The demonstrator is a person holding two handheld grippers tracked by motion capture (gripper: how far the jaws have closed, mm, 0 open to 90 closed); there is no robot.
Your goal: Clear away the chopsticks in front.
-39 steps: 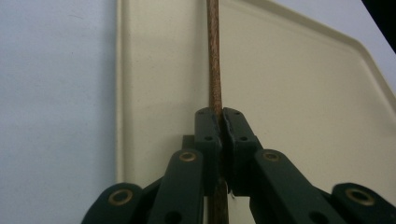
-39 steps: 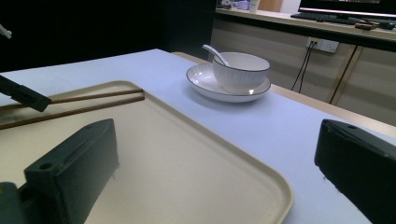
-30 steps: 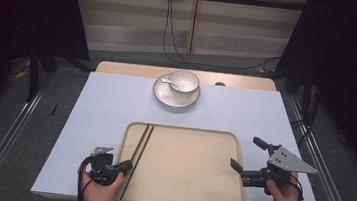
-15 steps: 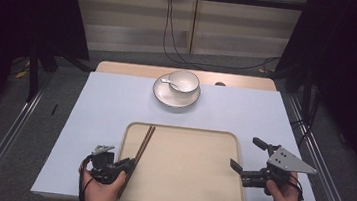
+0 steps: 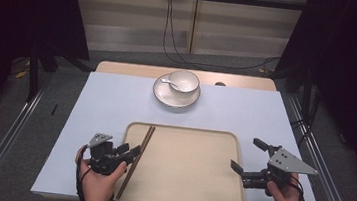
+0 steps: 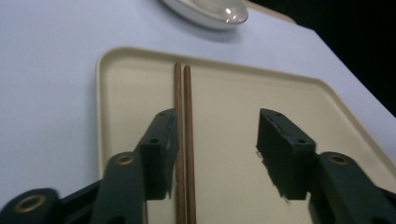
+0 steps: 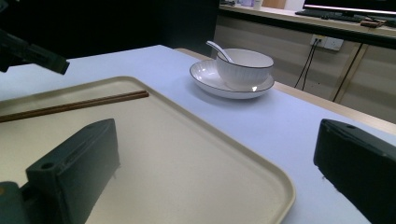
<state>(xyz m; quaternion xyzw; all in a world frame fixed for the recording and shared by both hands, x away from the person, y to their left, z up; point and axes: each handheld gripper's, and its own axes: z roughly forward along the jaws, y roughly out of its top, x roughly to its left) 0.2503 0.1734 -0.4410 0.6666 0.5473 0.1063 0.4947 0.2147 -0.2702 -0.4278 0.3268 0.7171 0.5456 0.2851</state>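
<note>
Fingers of L gripper (image 5: pixel 128 153) stand approx. half open, jaws just been opening; chopsticks (image 5: pixel 137 156) lie flat on tray, not clamped. L gripper view: pair (image 6: pixel 183 135) runs just beside inner face of one finger (image 6: pixel 161 149), other finger well clear, bare tray betw. them. Chopsticks sit side by side along L portion of beige tray (image 5: pixel 193 182), far ends near tray's far L corner, near ends at its front edge. Tray rests on pale table cover (image 5: pixel 95 107). Beyond tray, centre: white bowl (image 5: pixel 184 82) w/ spoon (image 5: pixel 168 82) on plate (image 5: pixel 175 98). R gripper (image 5: pixel 248 155) at tray's R edge, jaws wide apart, nothing betw. them; R gripper view: one finger (image 7: pixel 74 168) over tray, other over cover.
</note>
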